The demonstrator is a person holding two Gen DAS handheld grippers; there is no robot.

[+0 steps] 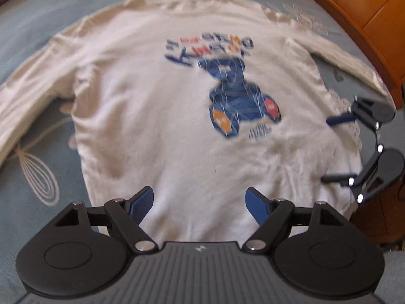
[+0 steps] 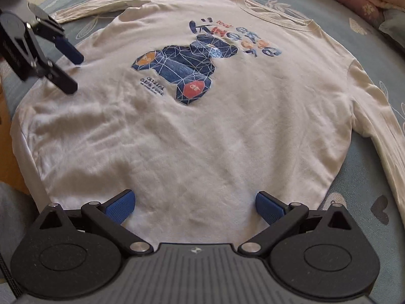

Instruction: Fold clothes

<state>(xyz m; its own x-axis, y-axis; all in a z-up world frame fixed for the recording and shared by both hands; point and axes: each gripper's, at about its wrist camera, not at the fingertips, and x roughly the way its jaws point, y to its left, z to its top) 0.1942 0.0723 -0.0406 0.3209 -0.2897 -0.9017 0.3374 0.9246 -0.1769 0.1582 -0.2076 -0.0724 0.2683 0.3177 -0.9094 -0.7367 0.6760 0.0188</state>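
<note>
You are looking at a white long-sleeved shirt (image 2: 202, 136) whose chest print (image 2: 182, 68) is a dark blue shape crossed by thin white lines, with one orange patch and one red patch, and blue lettering with orange and red touches beside the collar. Under it you see a grey-blue bedspread (image 1: 33, 131) patterned with pale outlined leaves and flowers and a few dark heart shapes, bordered by orange-brown wood (image 1: 367, 7). Your left gripper (image 1: 200, 202) and right gripper (image 2: 195, 206) are both black with blue pads on their fingers.
</note>
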